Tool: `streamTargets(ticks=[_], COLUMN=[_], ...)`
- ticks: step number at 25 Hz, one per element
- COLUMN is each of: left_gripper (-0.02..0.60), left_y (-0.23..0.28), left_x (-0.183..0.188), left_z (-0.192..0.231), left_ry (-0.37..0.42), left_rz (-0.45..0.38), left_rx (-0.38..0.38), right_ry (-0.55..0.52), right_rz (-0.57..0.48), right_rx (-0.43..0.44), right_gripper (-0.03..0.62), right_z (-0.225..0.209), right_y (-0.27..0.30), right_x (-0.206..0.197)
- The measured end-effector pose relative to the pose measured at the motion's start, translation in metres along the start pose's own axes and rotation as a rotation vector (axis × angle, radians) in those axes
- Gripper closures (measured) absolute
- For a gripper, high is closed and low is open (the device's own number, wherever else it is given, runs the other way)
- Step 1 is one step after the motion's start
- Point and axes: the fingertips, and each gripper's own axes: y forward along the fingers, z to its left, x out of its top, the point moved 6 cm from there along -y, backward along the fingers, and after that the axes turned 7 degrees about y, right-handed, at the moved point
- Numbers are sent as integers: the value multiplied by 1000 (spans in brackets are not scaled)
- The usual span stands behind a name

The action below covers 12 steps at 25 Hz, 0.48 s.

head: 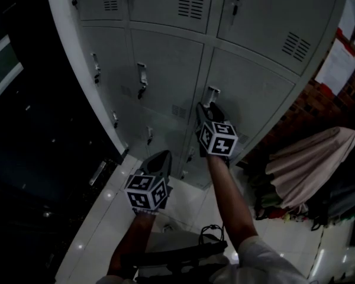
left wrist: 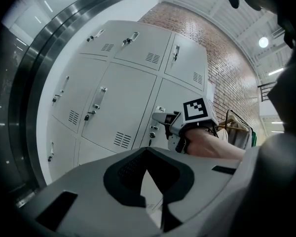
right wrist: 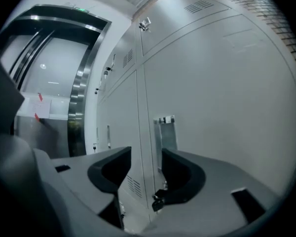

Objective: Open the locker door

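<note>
A bank of grey metal lockers [head: 165, 58] fills the head view. The locker door [head: 248, 93] in front of my right hand is closed, with an upright metal latch handle [head: 212, 92] at its left edge. My right gripper [head: 204, 108] is held just below and short of that handle, jaws open and empty. In the right gripper view the handle [right wrist: 166, 132] stands straight ahead beyond the open gripper [right wrist: 145, 157], and a small dark lock [right wrist: 158, 201] hangs under it. My left gripper [head: 163, 155] hangs lower and to the left, shut and empty [left wrist: 147, 154].
Neighbouring doors carry their own handles [head: 142, 76]. Clothes hang on a rack [head: 310, 164] at the right, before a brick wall [head: 307, 99] with papers [head: 337, 58]. A dark steel-framed opening [right wrist: 79, 98] lies to the left. A pale tiled floor [head: 100, 212] lies below.
</note>
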Motion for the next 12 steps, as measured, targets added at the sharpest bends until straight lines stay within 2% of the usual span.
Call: streamTargets(ticks=[7,12], left_gripper=[583,583], left_y=[3,4], left_x=[1,-1], left_z=[26,37], left_ry=[-9,-23], left_rz=[13,22], left_rx=[-18,-31], right_ry=[-33,-20], right_rz=[-19,-36], right_rx=[-136,-196], right_gripper=[368,368], right_z=[6,7], right_y=[19,19], right_x=[-3,-3])
